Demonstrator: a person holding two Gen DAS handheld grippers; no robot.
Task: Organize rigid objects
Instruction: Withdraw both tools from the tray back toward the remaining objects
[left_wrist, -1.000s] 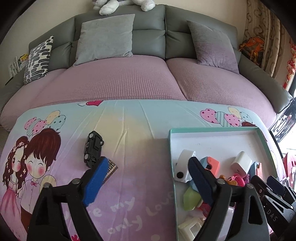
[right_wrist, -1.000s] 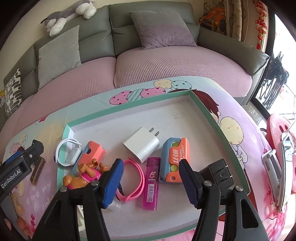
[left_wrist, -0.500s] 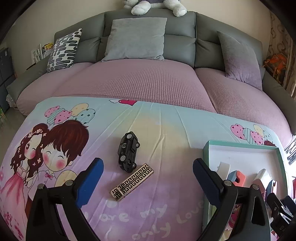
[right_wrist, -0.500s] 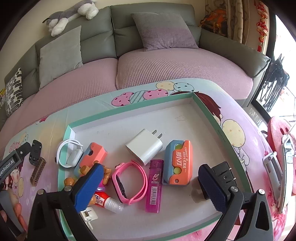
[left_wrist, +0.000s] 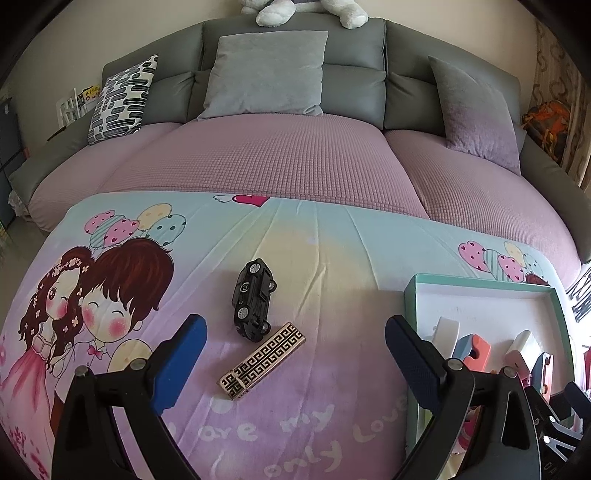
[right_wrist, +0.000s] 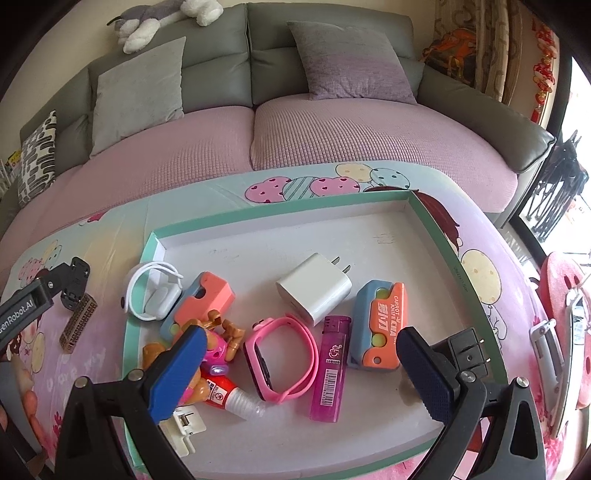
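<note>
On the table (left_wrist: 332, 266), the toy car (left_wrist: 253, 299) lies just behind the lighter case (left_wrist: 262, 362), both left of the tray (right_wrist: 436, 221), which holds a charger (right_wrist: 314, 291).

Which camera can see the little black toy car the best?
The left wrist view. There the black toy car lies whole on the cartoon cloth, in clear sight between the open left gripper fingers, touching the patterned lighter. In the right wrist view, only a dark bit shows at the far left edge, mostly hidden behind the other gripper.
</note>
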